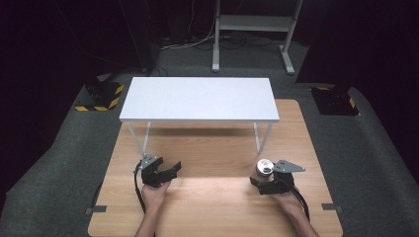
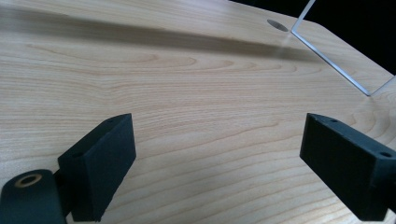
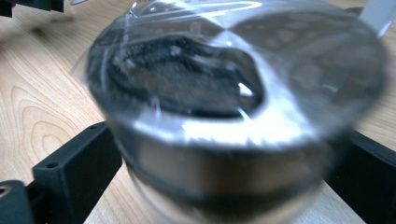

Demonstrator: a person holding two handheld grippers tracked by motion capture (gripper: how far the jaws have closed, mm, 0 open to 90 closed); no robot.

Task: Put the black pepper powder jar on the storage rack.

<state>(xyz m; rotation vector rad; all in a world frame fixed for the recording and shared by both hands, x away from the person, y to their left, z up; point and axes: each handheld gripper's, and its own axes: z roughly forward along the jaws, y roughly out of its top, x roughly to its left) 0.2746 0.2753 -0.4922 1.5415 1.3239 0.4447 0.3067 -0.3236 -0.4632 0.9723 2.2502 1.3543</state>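
Note:
A clear plastic cup [image 1: 265,169] with a glossy film lid and something dark inside stands between the jaws of my right gripper [image 1: 264,177] at the lower right of the wooden table [image 1: 212,207]. In the right gripper view the cup [image 3: 233,107] is blurred, and the black jaws of my right gripper [image 3: 224,182] press against its sides. My left gripper [image 1: 168,164] rests at the lower left, held by a hand. In its own view my left gripper [image 2: 217,154] has its jaws wide apart over bare wood, with nothing between them.
A low white shelf [image 1: 197,98] on thin white legs stands across the far half of the table; one of these legs [image 2: 327,56] crosses the left gripper view. On the grey floor lie two black-and-yellow striped bases [image 1: 101,96] [image 1: 336,101] and, behind them, a metal stand [image 1: 252,29].

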